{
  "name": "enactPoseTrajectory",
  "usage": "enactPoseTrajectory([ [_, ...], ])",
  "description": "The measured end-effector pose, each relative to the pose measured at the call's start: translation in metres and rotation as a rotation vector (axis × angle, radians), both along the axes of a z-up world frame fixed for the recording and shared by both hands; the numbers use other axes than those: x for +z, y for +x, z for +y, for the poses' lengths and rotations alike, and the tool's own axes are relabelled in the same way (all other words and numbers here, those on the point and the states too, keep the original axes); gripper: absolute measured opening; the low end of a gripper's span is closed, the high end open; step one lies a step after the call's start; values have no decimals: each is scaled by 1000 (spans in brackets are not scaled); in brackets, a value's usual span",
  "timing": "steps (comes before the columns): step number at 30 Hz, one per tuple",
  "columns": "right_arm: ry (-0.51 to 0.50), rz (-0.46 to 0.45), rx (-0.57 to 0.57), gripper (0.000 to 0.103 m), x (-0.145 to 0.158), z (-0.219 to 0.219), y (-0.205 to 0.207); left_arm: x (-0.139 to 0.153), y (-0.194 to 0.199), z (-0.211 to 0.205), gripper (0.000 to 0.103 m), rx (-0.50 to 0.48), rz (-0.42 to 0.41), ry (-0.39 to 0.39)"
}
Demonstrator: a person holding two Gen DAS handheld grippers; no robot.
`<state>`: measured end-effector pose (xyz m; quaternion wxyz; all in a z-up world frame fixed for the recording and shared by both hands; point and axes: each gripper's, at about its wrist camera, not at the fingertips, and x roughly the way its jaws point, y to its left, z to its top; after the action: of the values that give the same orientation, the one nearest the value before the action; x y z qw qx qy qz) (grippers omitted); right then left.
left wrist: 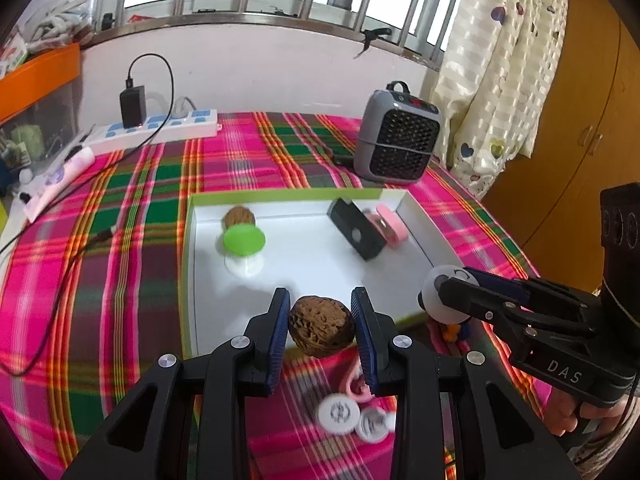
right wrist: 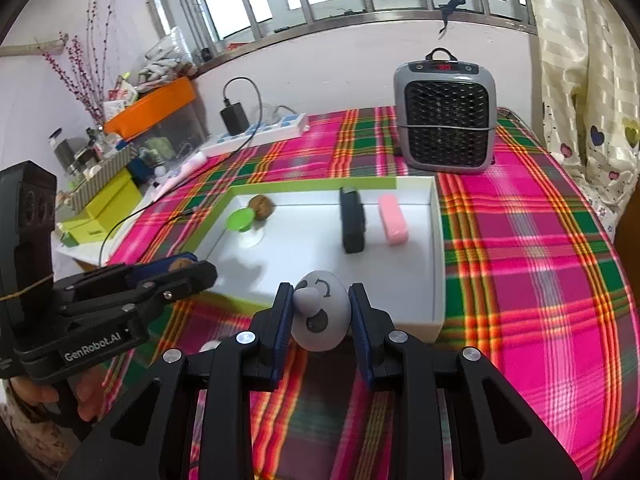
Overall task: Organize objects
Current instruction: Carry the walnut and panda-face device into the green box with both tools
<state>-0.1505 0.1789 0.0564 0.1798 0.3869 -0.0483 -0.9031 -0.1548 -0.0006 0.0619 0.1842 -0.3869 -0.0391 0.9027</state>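
Observation:
My left gripper (left wrist: 321,328) is shut on a brown walnut (left wrist: 322,330) and holds it over the near edge of the white tray (left wrist: 304,256). My right gripper (right wrist: 320,312) is shut on a white egg-shaped toy with a face (right wrist: 320,314), just in front of the tray's near wall (right wrist: 400,320). In the tray lie a second walnut (left wrist: 239,217), a green-topped spool (left wrist: 244,242), a black block (left wrist: 354,229) and a pink block (left wrist: 394,226). The right gripper also shows in the left wrist view (left wrist: 440,292); the left gripper shows in the right wrist view (right wrist: 192,266).
Two white round caps (left wrist: 339,414) and a pink clip (left wrist: 358,384) lie on the plaid cloth (left wrist: 120,280) under my left gripper. A grey heater (right wrist: 446,114) stands behind the tray. A power strip with charger (left wrist: 156,128) and cable lies at the back left.

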Motion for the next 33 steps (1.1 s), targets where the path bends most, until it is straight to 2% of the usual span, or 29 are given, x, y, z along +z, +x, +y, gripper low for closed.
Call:
enactPoseTrajectory([
  [17,44,-45,-61,29,-14,10,-49,-15,-79,21,30,-19,-65,-27],
  [22,49,-53,-66,29,-16,13,-56,-20,-91,23,29,-20,-78,-25],
  [33,65,-82,-62,29,-23,13,-66,-32,-114,35,30,-32,-100,-72],
])
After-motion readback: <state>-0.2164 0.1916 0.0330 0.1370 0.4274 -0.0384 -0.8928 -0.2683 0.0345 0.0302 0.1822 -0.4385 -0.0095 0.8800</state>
